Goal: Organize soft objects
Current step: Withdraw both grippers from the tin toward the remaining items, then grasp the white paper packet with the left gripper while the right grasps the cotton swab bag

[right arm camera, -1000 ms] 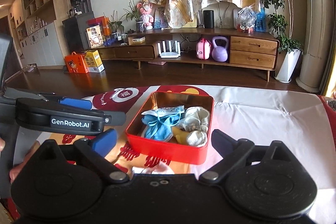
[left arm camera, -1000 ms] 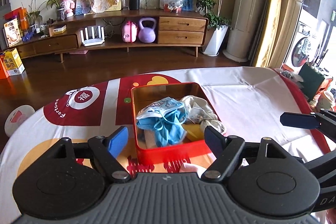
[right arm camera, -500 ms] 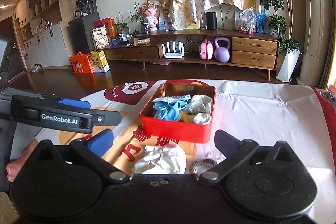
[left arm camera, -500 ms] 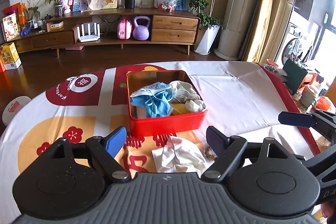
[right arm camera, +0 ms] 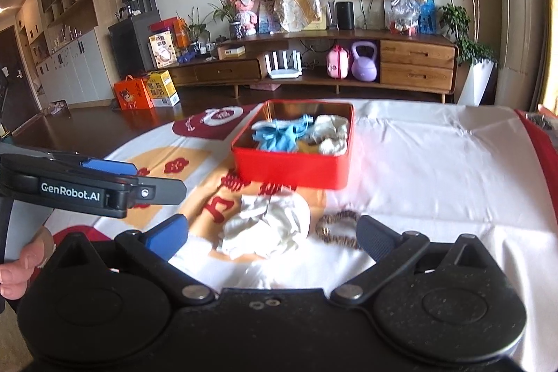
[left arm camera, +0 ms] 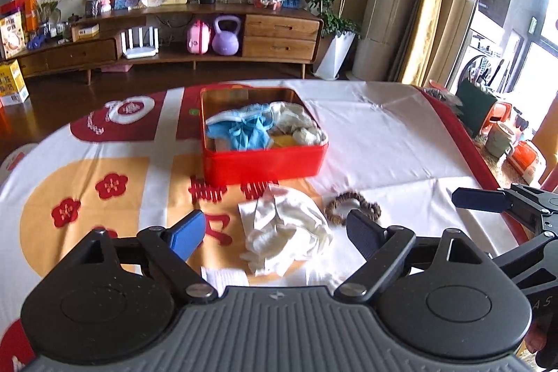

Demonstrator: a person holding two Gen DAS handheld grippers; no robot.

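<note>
A red tin box (left arm camera: 265,164) (right arm camera: 289,168) stands mid-table, holding a blue cloth (left arm camera: 240,133) (right arm camera: 279,135) and cream socks (left arm camera: 303,124) (right arm camera: 331,135). In front of it lie a crumpled white cloth (left arm camera: 284,229) (right arm camera: 268,225) and a brown hair tie (left arm camera: 352,206) (right arm camera: 336,227). My left gripper (left arm camera: 275,232) hovers over the white cloth, jaws opening, nothing pressed between them. My right gripper (right arm camera: 268,237) is wide open above the same cloth and the hair tie, holding nothing.
The table wears a white, red and orange cloth (left arm camera: 383,142). A wooden sideboard (left arm camera: 195,33) with a purple kettlebell (left arm camera: 226,35) lines the far wall. A hand (right arm camera: 21,264) grips the left tool at the left edge of the right wrist view.
Both grippers drew back from the box toward the near table edge and sank a little. The white cloth and hair tie came into view. Both jaws spread slightly wider.
</note>
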